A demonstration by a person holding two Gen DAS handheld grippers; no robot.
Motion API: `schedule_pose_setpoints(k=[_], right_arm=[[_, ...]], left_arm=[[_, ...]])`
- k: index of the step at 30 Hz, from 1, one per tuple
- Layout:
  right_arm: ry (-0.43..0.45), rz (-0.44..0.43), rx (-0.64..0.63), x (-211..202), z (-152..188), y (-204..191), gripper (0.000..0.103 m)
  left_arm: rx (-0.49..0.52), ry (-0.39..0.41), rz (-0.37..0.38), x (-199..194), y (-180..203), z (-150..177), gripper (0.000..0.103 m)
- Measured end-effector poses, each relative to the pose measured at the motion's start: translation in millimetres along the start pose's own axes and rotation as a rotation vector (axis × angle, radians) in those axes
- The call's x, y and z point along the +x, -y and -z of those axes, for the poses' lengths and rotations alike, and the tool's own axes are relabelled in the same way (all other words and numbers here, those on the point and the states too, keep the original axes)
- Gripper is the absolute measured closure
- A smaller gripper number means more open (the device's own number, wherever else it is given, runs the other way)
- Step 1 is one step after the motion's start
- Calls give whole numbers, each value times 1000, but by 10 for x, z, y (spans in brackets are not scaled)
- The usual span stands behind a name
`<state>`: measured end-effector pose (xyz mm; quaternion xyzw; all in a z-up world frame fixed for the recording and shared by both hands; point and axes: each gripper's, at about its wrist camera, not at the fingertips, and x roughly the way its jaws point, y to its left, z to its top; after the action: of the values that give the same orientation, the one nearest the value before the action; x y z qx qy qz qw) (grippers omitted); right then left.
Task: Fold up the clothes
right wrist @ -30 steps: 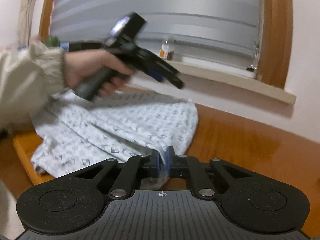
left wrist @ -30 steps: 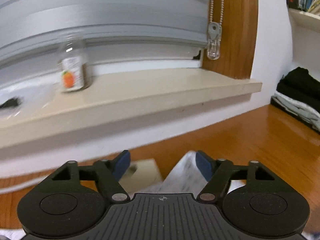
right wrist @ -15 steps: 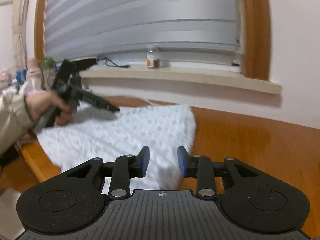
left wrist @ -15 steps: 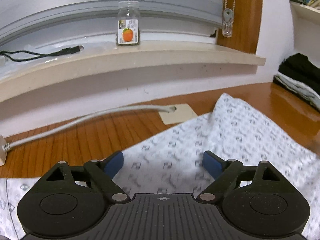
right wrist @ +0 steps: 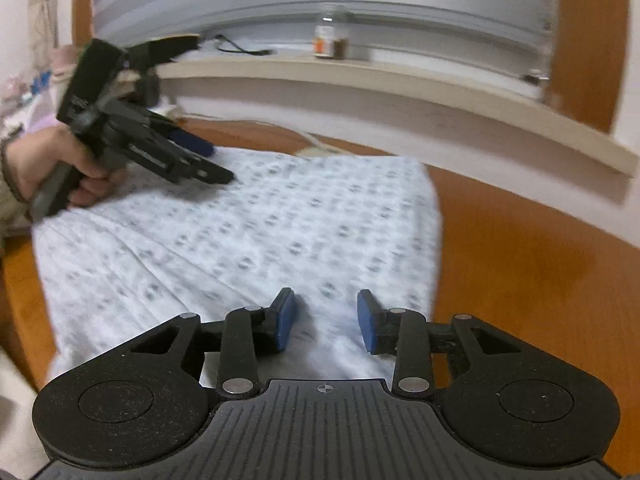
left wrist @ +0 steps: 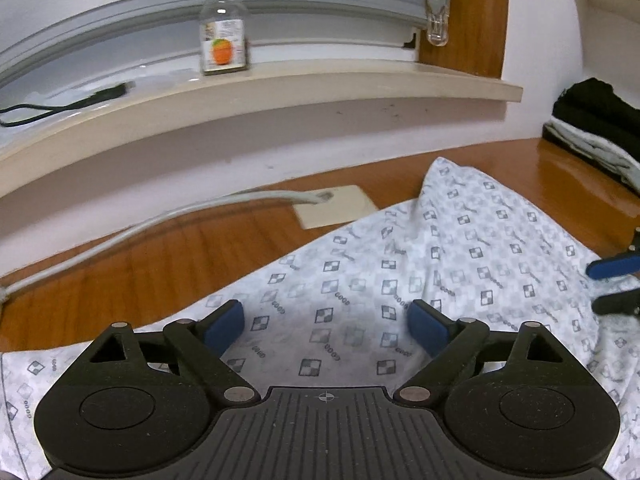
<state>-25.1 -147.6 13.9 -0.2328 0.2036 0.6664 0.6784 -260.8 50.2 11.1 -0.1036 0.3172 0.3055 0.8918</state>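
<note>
White patterned cloth (left wrist: 420, 280) lies spread flat on the wood table (left wrist: 120, 280), far corner near the wall below the sill (left wrist: 280, 92). L gripper (left wrist: 326, 324) hovers over the cloth w/ jaws spread wide, nothing pinched between the blue pads (left wrist: 224, 324). R gripper (right wrist: 326, 320) sits over the cloth's near edge, jaws partly apart, cloth under the gap but not gripped. In the R wrist view a hand (right wrist: 52, 172) holds the L gripper above the cloth's left side. Jar (left wrist: 224, 36) w/ orange label and a black cable (left wrist: 60, 104) on the sill. Grey cable (left wrist: 160, 216) runs to a beige plate (left wrist: 336, 210) just beside the cloth. Dark clothes stack (left wrist: 596, 120) at far right, well apart
</note>
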Motion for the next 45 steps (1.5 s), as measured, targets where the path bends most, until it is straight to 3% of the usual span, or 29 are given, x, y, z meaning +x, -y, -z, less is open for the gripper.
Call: schedule_pose_setpoints(k=[4,8,11,15,16,17,19,20,22,27,34,39,45], right_arm=[[-21,63,45,-184,121,441,60],[-28,136,108,-366,293,922,59],[-26,176,156,-496,436,1223,56],[-8,215,185,-637,517,1318,52],[3,234,184,-673,522,1300,50],[21,252,177,-706,506,1246,47],[63,233,168,-743,444,1123,37],[81,218,164,-747,403,1050,27],[112,184,152,-729,299,865,19],[171,27,113,-500,-79,239,19],[111,-169,-48,56,-411,-849,20],[83,-265,-125,239,-525,-1415,20],[66,-302,-165,371,-608,-1704,20]], left_arm=[[21,-3,21,147,154,-120,13],[45,-5,47,193,2,-154,13],[55,-4,51,345,316,-266,13],[97,24,57,338,529,-289,11],[97,40,71,284,521,-280,5],[93,52,86,230,517,-275,0],[72,64,105,112,485,-303,0],[63,72,100,39,423,-320,0],[53,84,74,-99,257,-323,0],[-5,94,-28,-252,-236,-248,0],[-218,27,-25,-282,-973,-17,0],[-234,-15,48,-220,-1071,63,1],[-225,-25,74,-149,-1047,42,3]])
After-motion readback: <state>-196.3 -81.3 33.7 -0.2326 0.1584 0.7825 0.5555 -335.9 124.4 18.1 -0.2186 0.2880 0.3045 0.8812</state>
